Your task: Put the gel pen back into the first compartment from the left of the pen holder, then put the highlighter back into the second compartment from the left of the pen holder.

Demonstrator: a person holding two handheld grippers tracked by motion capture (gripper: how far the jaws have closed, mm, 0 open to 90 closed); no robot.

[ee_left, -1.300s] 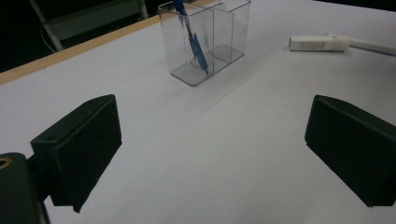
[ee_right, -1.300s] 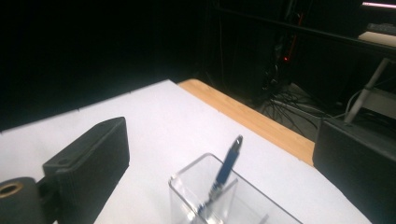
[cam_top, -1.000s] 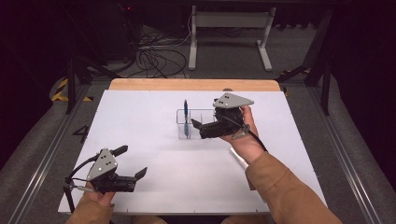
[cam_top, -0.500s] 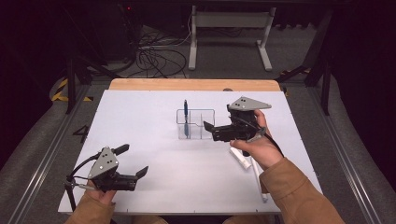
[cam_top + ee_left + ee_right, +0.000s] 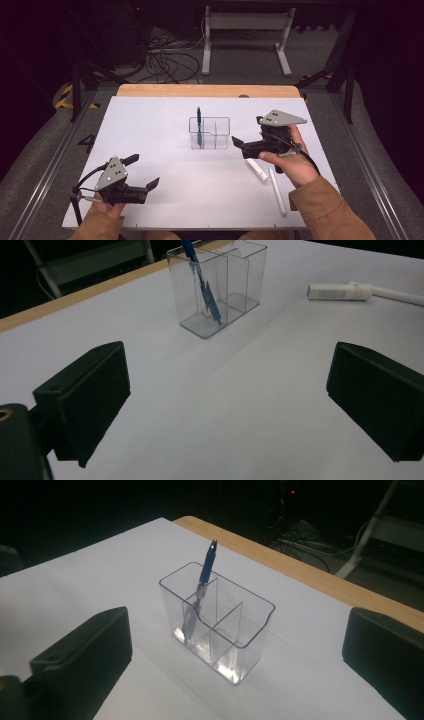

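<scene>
Left gripper (image 5: 145, 187) sits low at the near left corner of the white table (image 5: 150, 130), held in the person's left hand (image 5: 107, 207), its jaws spread wide with nothing between them (its own view shows only bare tabletop in the gap). Farther in, about mid-table, stands the clear plastic organizer (image 5: 209, 133), split into compartments; a blue pen (image 5: 199, 127) stands in its left compartment as the high view shows it, tip down and leaning slightly. Right of the organizer, the right gripper (image 5: 240, 145) is held just above the table in the right hand (image 5: 290, 162), pointing left toward the organizer, near its right end and not touching it. Its jaws are also wide apart and empty, and its own view frames the organizer (image 5: 217, 630) between them. Just in front of that hand lie two white markers, a short marker (image 5: 257, 169) and a long marker (image 5: 277, 191), both flat on the table.
</scene>
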